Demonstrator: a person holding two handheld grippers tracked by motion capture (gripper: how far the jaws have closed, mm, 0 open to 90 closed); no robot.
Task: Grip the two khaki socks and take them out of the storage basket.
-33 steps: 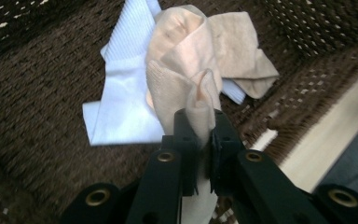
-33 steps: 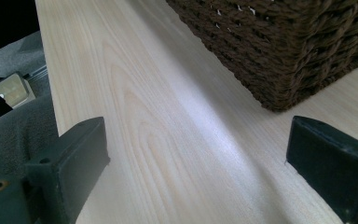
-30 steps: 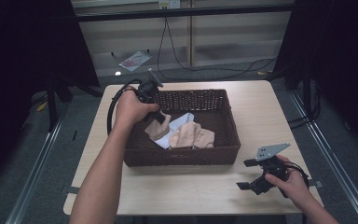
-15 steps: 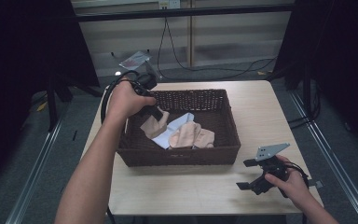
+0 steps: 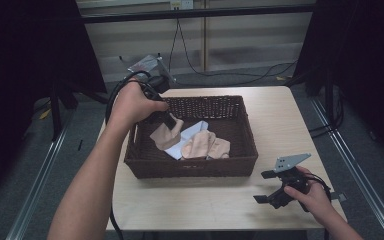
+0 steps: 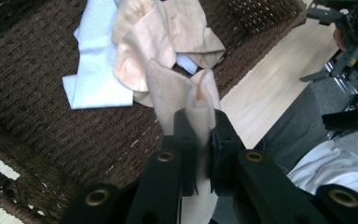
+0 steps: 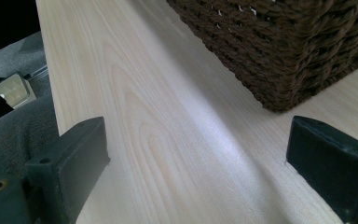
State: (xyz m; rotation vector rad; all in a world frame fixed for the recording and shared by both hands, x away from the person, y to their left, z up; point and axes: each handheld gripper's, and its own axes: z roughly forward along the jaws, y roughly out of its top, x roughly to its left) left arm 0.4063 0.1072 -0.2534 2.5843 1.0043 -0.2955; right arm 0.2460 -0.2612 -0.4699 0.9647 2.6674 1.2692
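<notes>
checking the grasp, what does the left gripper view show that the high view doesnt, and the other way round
Left gripper view: the left claw pinching a fold of the beige cloth between its black jaws. High view: the whole rectangular dark brown wicker basket on the pale wooden table, with the right claw open beside it. Both show the peach and white cloths lying in the basket.

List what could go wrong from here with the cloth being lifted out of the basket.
1. The left gripper pinches only a narrow fold of the tan cloth, which might slip free.
2. That cloth overlaps the other peach cloth and the white cloth, which might drag along.
3. The cloth may catch on the wicker basket rim.
</notes>
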